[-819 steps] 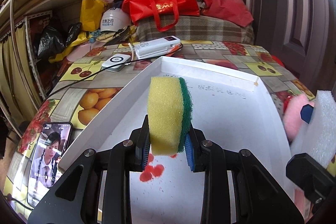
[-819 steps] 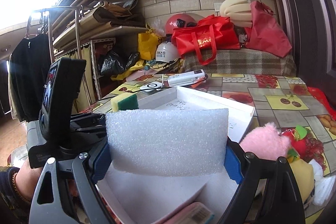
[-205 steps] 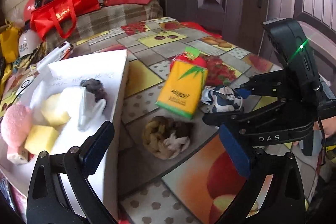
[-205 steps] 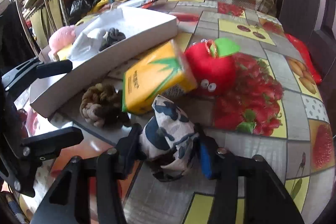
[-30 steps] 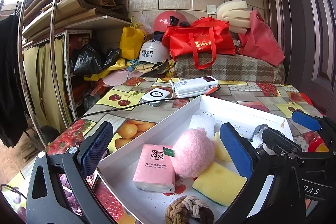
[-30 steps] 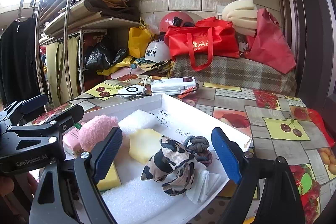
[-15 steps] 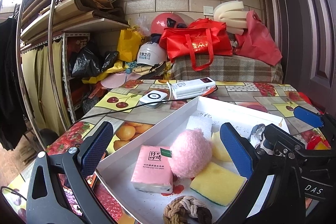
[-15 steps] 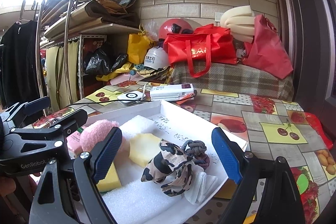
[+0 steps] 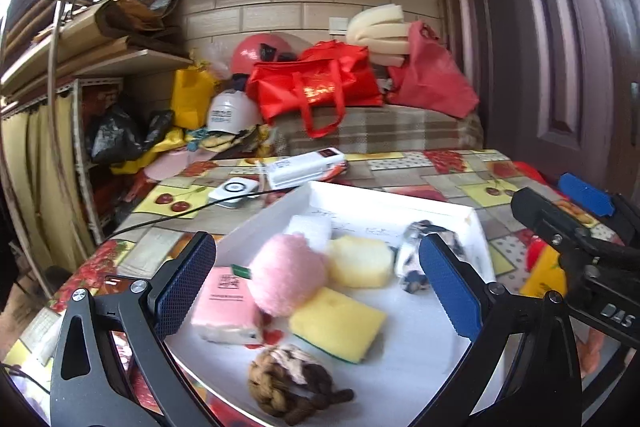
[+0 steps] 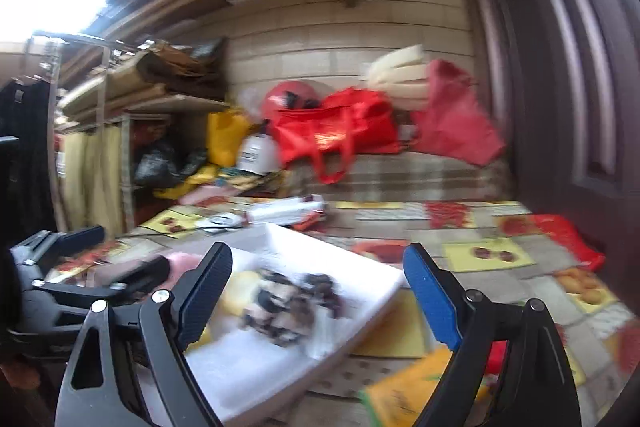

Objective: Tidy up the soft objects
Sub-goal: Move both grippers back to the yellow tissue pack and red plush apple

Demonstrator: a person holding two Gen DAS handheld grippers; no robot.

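Both hand-held grippers are spread wide with nothing between their blue ribbed pads: the left hand-held gripper (image 9: 316, 283) hovers over the near end of the shallow white tray (image 9: 384, 205), the right hand-held gripper (image 10: 318, 291) over its right side. Inside the tray lie a fluffy pink ball (image 9: 286, 273), a pale rounded sponge (image 9: 360, 259), a yellow rectangular sponge with a green backing (image 9: 336, 323), a pink tissue pack (image 9: 226, 303), a braided brown-and-cream rope knot (image 9: 292, 383) near the front edge, and a crumpled spotted cloth (image 9: 410, 261) toward the right wall. A glossy yellow packet (image 10: 404, 391), blurred, seems to lie on the fruit-patterned counter (image 10: 480, 251) just beside the tray's right edge.
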